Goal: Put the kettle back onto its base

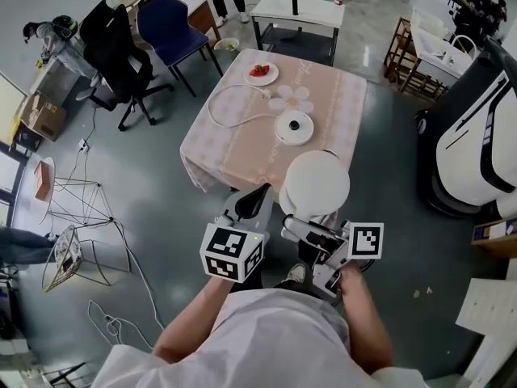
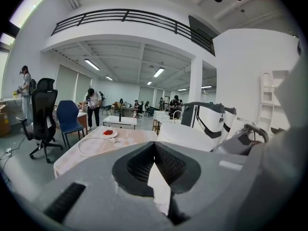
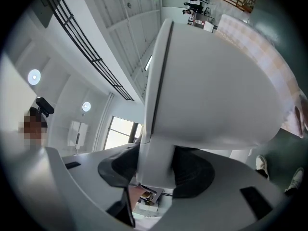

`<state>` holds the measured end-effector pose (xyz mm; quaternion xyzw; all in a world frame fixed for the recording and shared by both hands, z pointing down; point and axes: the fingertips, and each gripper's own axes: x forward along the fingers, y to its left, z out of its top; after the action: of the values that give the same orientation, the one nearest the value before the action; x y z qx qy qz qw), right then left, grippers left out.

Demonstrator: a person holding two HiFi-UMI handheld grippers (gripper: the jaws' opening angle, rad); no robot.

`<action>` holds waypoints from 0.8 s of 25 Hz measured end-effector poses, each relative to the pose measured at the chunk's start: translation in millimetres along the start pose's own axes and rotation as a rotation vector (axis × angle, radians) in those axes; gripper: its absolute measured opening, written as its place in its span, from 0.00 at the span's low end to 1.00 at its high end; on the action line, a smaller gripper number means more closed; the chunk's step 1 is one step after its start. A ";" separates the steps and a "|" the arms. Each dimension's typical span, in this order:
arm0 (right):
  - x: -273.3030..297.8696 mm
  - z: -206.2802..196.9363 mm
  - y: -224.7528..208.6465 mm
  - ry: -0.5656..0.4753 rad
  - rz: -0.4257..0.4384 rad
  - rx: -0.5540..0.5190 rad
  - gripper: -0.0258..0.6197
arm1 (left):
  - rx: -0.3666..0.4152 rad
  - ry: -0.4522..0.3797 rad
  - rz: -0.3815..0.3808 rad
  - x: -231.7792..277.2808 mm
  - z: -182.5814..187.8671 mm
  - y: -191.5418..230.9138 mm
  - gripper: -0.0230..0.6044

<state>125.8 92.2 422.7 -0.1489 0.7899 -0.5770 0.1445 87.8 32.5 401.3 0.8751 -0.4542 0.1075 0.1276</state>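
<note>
My right gripper (image 1: 305, 223) is shut on the handle of a white kettle (image 1: 315, 183), which it holds in the air in front of the near edge of the table (image 1: 339, 103). In the right gripper view the kettle (image 3: 216, 90) fills the frame, and the right gripper (image 3: 156, 162) clamps its handle. The round white base (image 1: 293, 126) lies on the pink tablecloth, and its white cord (image 1: 226, 115) loops off to the left. My left gripper (image 1: 258, 197) hovers just left of the kettle. In its own view the left gripper (image 2: 155, 146) is shut on nothing, with the kettle (image 2: 185, 137) at its right.
A plate of red food (image 1: 261, 73) and a flower-shaped mat (image 1: 292, 98) lie behind the base. Black and blue chairs (image 1: 121, 55) stand at the table's left. A large white machine (image 1: 477, 136) is at the right, and a wire frame (image 1: 77, 208) lies on the floor.
</note>
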 end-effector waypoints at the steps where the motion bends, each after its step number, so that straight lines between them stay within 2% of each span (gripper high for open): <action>1: 3.2 1.8 -1.7 0.001 -0.001 0.000 0.34 | -0.006 0.001 0.002 1.5 -1.0 5.4 0.05; 9: 49.8 33.6 -17.1 -0.060 -0.038 0.012 0.34 | -0.022 0.030 -0.059 27.4 -2.5 59.7 0.04; 20: 107.9 80.8 -34.2 -0.147 -0.103 0.017 0.34 | -0.029 0.023 -0.168 69.4 24.3 130.1 0.05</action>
<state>61.8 -31.2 425.6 -0.2302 0.7635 -0.5778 0.1736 21.8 -100.7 415.9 0.9069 -0.3793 0.0999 0.1543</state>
